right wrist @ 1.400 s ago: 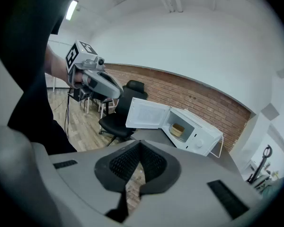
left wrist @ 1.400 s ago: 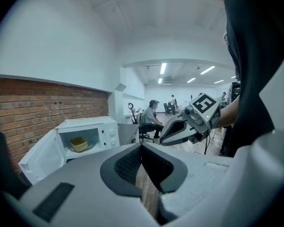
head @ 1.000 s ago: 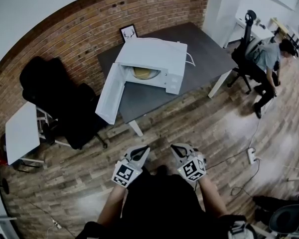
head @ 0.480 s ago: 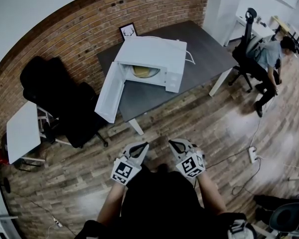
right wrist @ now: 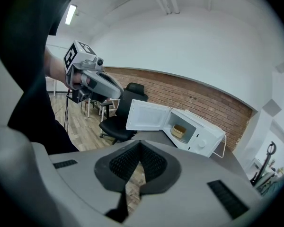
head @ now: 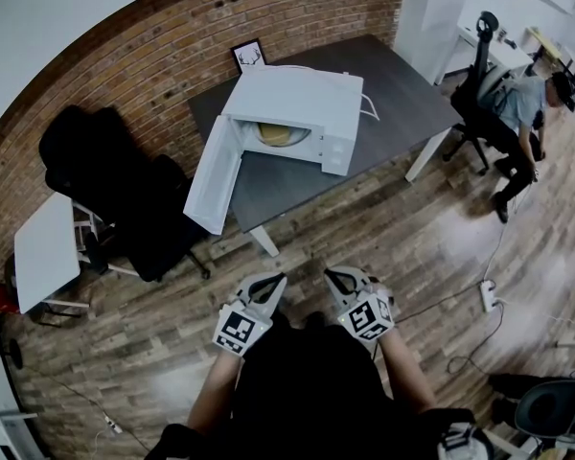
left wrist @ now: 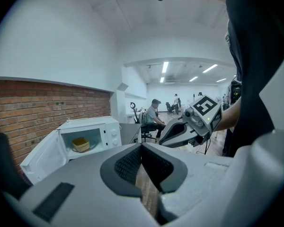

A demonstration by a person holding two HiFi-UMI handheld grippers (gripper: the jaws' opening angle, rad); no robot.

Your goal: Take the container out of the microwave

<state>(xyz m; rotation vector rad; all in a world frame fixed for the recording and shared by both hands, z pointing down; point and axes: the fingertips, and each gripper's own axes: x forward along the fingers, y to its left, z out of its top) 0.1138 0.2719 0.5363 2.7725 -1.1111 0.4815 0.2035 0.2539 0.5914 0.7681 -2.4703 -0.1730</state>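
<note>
Two grippers sit low in front of you, side by side with a gap between them. Your left gripper [head: 274, 282] has its jaws pressed together at the tips, and it holds nothing. Your right gripper [head: 334, 276] is the same: tips together, nothing in it.

The yellow container [head: 274, 135] sits inside the microwave [head: 297, 103] at your 12 o'clock, well apart from both grippers. The microwave door [head: 214, 175] is wide open. It swings out toward 11 o'clock, and its outer edge reaches past the left edge of the table [head: 402, 94]. A strip of bare table lies in front of the opening.

Wood floor [head: 383, 238] lies between you and the table, so there is open room ahead. A black chair [head: 144, 223] stands at 10 o'clock, just beside the open door. A person [head: 519, 111] sits at 2 o'clock, well apart from you.
</note>
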